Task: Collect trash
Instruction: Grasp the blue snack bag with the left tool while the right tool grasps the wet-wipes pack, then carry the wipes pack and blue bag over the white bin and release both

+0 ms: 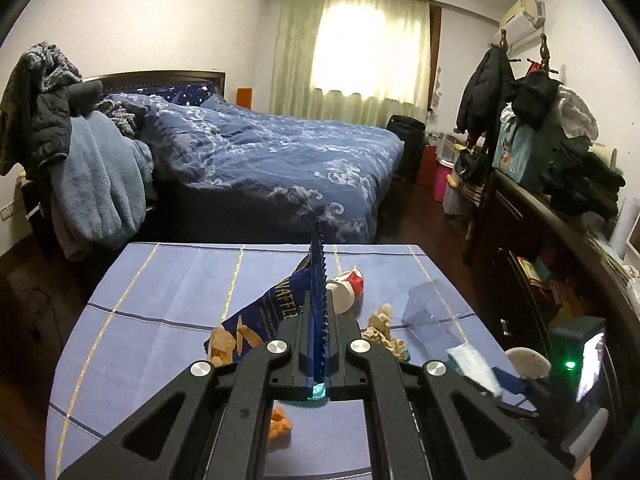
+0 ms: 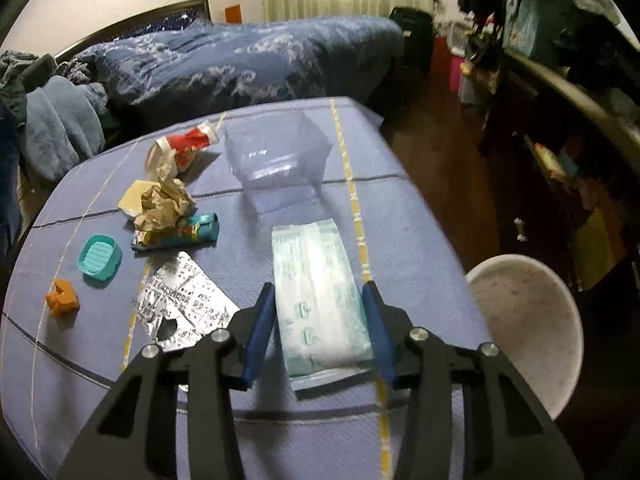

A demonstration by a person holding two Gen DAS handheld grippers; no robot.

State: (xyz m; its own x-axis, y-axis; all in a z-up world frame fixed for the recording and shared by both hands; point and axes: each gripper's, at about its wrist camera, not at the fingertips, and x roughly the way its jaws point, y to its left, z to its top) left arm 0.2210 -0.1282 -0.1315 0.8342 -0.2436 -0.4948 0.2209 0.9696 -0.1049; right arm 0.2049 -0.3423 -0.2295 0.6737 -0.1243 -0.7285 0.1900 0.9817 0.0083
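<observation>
The left gripper (image 1: pixel 319 344) is clamped tight on the serrated edge of a dark blue snack bag (image 1: pixel 272 312), which stands up edge-on between the fingers in the middle of the left wrist view, the rest of the bag drooping to the left above the blue tablecloth (image 1: pixel 160 288).

In the right wrist view, the right gripper (image 2: pixel 320 316) sits low over a sealed white-and-teal packet (image 2: pixel 316 292) lying flat on the cloth in the lower middle of the frame. The blue pads (image 2: pixel 262 320) sit on either side of the packet. The right pad looks to be against its edge, while a sliver of cloth shows at the left one, so it can't be called a real grip.

The rest of the trash is spread over the left half of that frame:
- a crumpled brown paper wad (image 2: pixel 164 200)
- a squashed red-and-white cup (image 2: pixel 184 148) above it
- a teal tube-shaped wrapper (image 2: pixel 180 234)
- a small teal lid (image 2: pixel 102 256)
- an orange scrap (image 2: pixel 62 298) at the far left
- a torn foil blister sheet (image 2: pixel 180 300) just left of the gripper

A clear plastic box (image 2: pixel 276 156) sits at upper centre. A white bin (image 2: pixel 528 332) is off the table edge at lower right.
</observation>
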